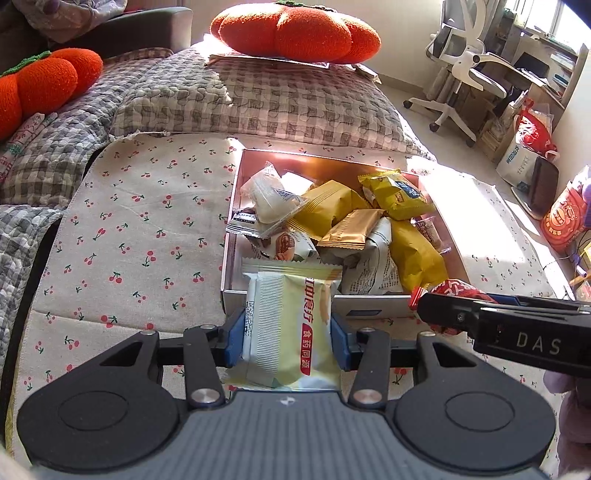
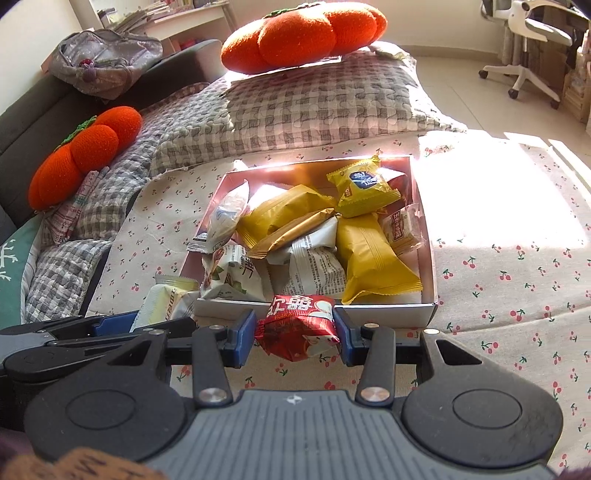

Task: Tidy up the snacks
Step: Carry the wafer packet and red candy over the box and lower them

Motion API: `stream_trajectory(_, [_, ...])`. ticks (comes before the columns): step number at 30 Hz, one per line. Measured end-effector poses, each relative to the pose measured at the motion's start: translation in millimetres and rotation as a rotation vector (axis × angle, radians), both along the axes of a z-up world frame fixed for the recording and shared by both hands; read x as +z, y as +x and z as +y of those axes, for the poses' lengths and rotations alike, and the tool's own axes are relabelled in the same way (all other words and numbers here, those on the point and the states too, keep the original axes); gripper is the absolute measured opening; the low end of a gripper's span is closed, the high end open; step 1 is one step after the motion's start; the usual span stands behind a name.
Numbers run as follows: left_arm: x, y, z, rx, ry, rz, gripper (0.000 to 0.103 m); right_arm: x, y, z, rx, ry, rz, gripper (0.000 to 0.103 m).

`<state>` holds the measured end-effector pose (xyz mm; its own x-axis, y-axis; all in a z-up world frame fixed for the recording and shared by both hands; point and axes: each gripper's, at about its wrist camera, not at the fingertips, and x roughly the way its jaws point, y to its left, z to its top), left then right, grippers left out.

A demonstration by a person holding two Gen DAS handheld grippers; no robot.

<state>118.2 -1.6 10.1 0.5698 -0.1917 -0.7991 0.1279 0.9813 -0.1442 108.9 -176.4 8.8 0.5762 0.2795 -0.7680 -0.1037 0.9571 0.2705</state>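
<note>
My left gripper (image 1: 289, 334) is shut on a pale yellow snack packet (image 1: 291, 332) and holds it at the near edge of the open cardboard box (image 1: 373, 304). My right gripper (image 2: 298, 330) is shut on a red snack packet (image 2: 299, 332), just in front of the same box (image 2: 388, 308). The box holds several wrapped snacks: yellow packets (image 2: 369, 254), white packets (image 2: 317, 269) and a gold packet (image 2: 291, 232). In the left wrist view the right gripper (image 1: 436, 312) with the red packet (image 1: 458, 288) is at the box's near right corner. In the right wrist view the left gripper's yellow packet (image 2: 166, 299) is at the box's near left corner.
The box sits on a cherry-print cloth (image 1: 140, 221) over a sofa. A checked cushion (image 1: 266, 99) with an orange pumpkin pillow (image 1: 291, 31) lies behind the box. Another pumpkin pillow (image 2: 81, 151) is at the left. An office chair (image 1: 461, 70) and bags (image 1: 532, 147) stand on the floor at the right.
</note>
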Motion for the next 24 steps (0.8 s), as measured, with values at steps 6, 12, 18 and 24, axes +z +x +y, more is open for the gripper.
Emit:
stream_trajectory(6, [1,10,-12,-0.005,-0.028,-0.018,0.053,-2,10,-12,-0.045,-0.003,-0.009,0.041])
stream_trajectory(12, [10,23,-22,-0.01,-0.046,-0.066,0.053,-3,21,-21,-0.08,0.02,-0.017,0.041])
stream_trajectory(18, [20,49,-36,-0.05,0.004,-0.144,0.053,-2,35,-28,-0.107,0.072,-0.035,0.041])
stream_trajectory(24, [17,87,-37,-0.049,0.043,-0.129,0.053,-11,55,-35,-0.15,0.125,-0.042,0.041])
